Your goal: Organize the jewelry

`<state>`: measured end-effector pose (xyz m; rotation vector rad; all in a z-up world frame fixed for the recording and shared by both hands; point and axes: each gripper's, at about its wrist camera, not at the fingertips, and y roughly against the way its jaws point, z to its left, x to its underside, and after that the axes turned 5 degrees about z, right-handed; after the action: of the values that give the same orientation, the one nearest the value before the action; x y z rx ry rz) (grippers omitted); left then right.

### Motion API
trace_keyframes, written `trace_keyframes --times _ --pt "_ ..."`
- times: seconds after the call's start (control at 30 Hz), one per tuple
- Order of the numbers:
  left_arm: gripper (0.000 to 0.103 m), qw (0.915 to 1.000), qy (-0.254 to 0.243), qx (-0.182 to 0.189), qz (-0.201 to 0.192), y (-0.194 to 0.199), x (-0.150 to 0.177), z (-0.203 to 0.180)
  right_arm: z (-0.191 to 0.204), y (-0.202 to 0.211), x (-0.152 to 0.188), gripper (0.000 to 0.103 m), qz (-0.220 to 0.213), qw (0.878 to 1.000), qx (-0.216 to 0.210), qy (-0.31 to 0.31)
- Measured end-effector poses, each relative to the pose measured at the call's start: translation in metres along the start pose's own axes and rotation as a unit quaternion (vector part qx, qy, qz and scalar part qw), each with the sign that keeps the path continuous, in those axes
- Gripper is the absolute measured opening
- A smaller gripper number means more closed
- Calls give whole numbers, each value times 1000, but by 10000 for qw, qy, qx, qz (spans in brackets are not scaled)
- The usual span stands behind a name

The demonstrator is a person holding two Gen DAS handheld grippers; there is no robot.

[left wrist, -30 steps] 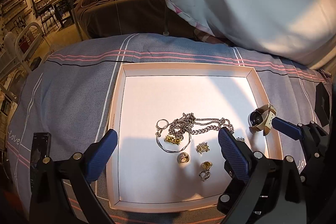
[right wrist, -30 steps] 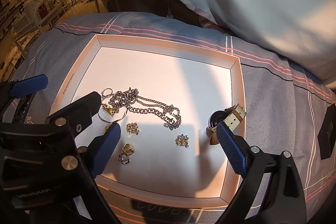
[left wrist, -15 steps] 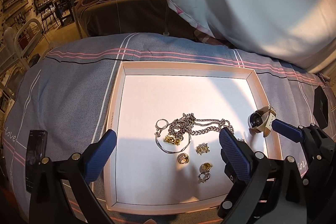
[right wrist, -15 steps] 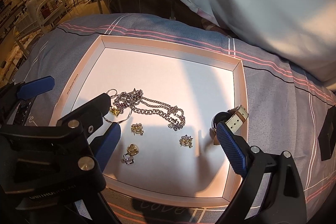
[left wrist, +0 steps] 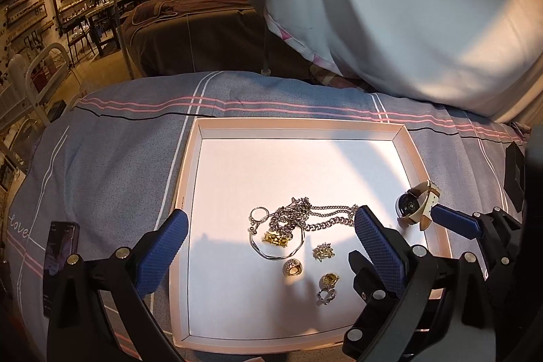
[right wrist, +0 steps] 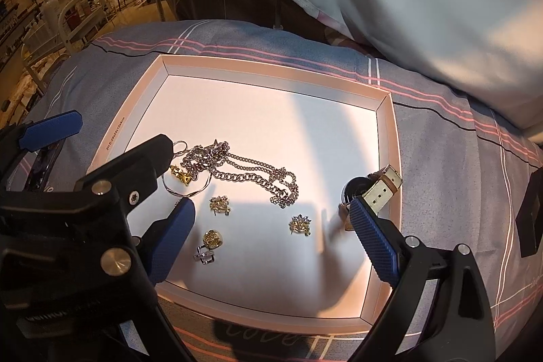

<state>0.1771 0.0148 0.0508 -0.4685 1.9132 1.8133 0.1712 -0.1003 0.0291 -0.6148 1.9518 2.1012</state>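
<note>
Grippers left (left wrist: pixel 268 240) and right (right wrist: pixel 271 226) hover with jaws apart, empty, over tray (left wrist: pixel 298 128) holding chain (left wrist: pixel 315 217), rings, watch (left wrist: pixel 417 206)

The far half of the tray (left wrist: pixel 298 126) floor lies bare, open to a gripper from above. The chain (left wrist: pixel 315 217) tangle sprawls across the middle, with a gold charm (left wrist: pixel 277 238) and a thin bangle (left wrist: pixel 271 251) touching it. Three brooches and rings sit apart in the near half, with gaps between them. A watch (left wrist: pixel 415 207) leans on the right wall, crowding that corner. The left gripper (left wrist: pixel 271 251) and right gripper (right wrist: pixel 271 236) hang side by side, jaws wide, over the near rim. A big pillow (left wrist: pixel 407 5) overhangs the far side.
</note>
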Motion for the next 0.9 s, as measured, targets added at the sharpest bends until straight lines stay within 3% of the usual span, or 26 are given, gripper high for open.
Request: trace_keyframes --times 0.2,0.43,0.9 --pt "97 9997 -139 -146 157 -7 -1 -3 1 -3 0 91 29 10000 -6 19" --pt "97 9992 71 -106 368 -16 2 4 2 -8 2 91 104 9999 -7 21" --pt "97 9986 -93 -217 473 -17 10 -5 9 -11 8 91 190 9997 53 132"
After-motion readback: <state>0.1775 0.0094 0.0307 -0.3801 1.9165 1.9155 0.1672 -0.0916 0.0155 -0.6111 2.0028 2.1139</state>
